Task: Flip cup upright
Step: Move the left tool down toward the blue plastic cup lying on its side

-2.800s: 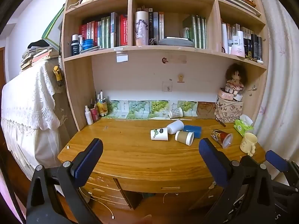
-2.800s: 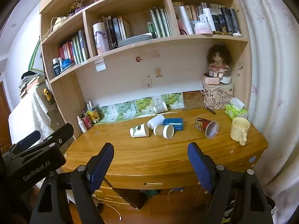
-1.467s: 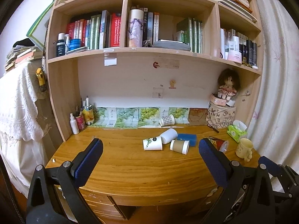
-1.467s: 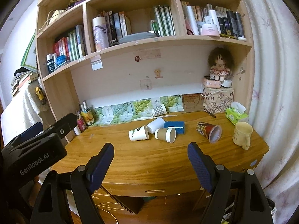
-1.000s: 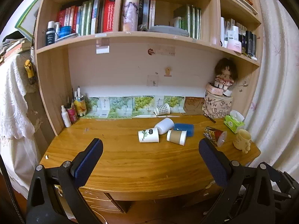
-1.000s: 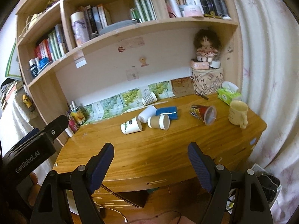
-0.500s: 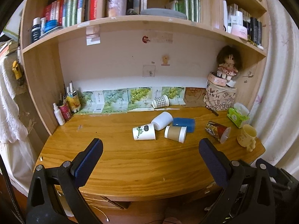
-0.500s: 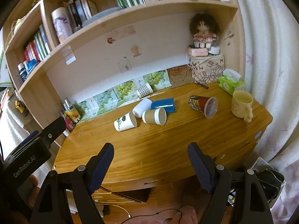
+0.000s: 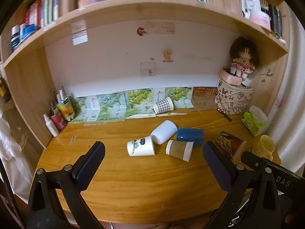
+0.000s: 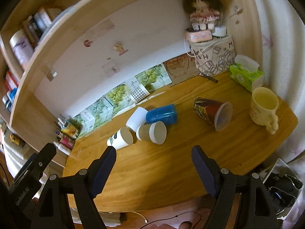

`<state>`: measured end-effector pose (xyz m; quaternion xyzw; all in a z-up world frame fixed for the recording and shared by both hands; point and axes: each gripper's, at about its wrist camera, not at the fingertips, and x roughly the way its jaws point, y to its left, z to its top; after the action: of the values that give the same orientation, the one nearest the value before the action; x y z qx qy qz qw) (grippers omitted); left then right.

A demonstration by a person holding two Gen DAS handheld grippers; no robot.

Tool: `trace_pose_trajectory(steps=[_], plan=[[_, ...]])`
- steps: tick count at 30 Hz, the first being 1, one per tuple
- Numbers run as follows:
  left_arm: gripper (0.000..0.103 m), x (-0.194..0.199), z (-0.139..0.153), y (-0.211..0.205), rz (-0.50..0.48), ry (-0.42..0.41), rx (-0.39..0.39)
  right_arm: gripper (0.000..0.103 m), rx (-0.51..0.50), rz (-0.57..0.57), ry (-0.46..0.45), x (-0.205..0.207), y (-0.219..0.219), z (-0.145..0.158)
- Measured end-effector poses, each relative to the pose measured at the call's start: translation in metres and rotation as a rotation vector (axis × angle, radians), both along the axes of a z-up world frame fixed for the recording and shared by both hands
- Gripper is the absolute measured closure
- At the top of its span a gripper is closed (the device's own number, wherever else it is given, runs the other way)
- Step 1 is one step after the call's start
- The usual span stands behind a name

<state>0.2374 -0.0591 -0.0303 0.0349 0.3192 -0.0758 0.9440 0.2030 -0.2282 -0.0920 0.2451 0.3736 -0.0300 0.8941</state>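
Several cups lie on their sides on the wooden desk (image 9: 144,183): a white leaf-print paper cup (image 9: 140,148), a plain white cup (image 9: 164,131), a brown paper cup (image 9: 179,150), a blue cup (image 9: 190,136), a checked cup (image 9: 163,105) at the back and a dark patterned cup (image 9: 230,145). They also show in the right wrist view: leaf-print cup (image 10: 120,138), brown cup (image 10: 151,132), blue cup (image 10: 162,113), patterned cup (image 10: 212,112). My left gripper (image 9: 152,161) is open and empty, short of the cups. My right gripper (image 10: 153,165) is open and empty above the desk's front part.
A cream mug (image 10: 264,107) stands upright at the desk's right end, beside a green tissue pack (image 10: 246,75). A printed bag with a doll (image 9: 233,100) fills the back right corner. Bottles (image 9: 58,114) stand at the back left. A shelf (image 9: 152,5) overhangs the desk.
Both grippers have moved forward and closer to the desk; the cups look larger. The right view has tilted downward. No cup has moved.
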Motion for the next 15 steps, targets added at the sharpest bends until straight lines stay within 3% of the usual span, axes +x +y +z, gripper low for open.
trace_pose_trajectory(steps=[15], plan=[[0.001, 0.077, -0.007, -0.089, -0.248, 0.003, 0.182, 0.021, 0.178, -0.038, 0.144, 0.080, -0.074, -0.040]])
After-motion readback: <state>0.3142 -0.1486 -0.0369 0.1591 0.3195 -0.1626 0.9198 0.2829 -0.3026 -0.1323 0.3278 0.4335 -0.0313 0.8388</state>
